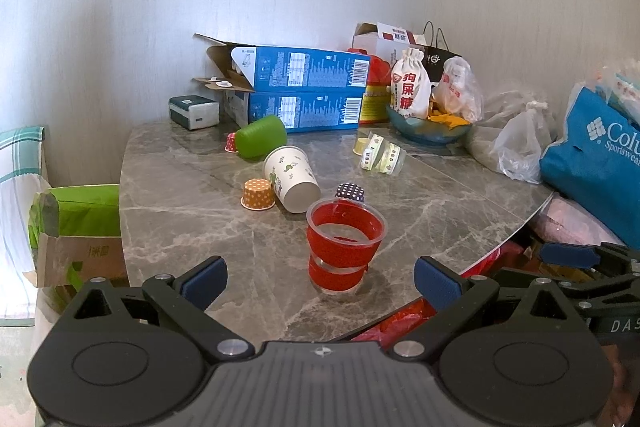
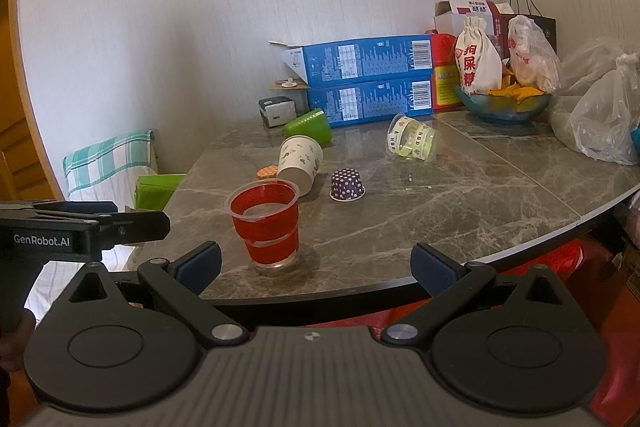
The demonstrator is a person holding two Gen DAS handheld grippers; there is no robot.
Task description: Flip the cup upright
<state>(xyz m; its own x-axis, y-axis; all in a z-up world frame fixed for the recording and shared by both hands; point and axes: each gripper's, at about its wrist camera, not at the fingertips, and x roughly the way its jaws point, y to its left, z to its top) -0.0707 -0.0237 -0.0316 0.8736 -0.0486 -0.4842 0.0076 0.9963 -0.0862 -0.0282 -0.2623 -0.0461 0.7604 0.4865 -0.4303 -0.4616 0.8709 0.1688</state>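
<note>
1. The red cup (image 1: 343, 247) stood upright, mouth up, near the front edge of the grey marble worktop (image 1: 192, 219), touching no claw.
2. The left claw (image 1: 320, 281) was spread wide with nothing between its blue pads, the cup just ahead of the gap.
3. The right claw (image 2: 317, 267) was likewise spread and empty, with the cup ahead and towards its left finger (image 2: 199, 264).
4. Behind the red cup a white printed paper cup (image 1: 291, 177) lay on its side, its base end towards the camera.
5. A green cup (image 1: 262, 136) lay tipped over further back, by the stacked blue boxes (image 1: 304, 93).
6. A clear cup with patterned bands (image 2: 412, 141) lay on its side to the right.
7. A purple dotted baking cup (image 2: 347, 184) and an orange one (image 1: 258, 193) sat mouth down near the paper cup.
</note>
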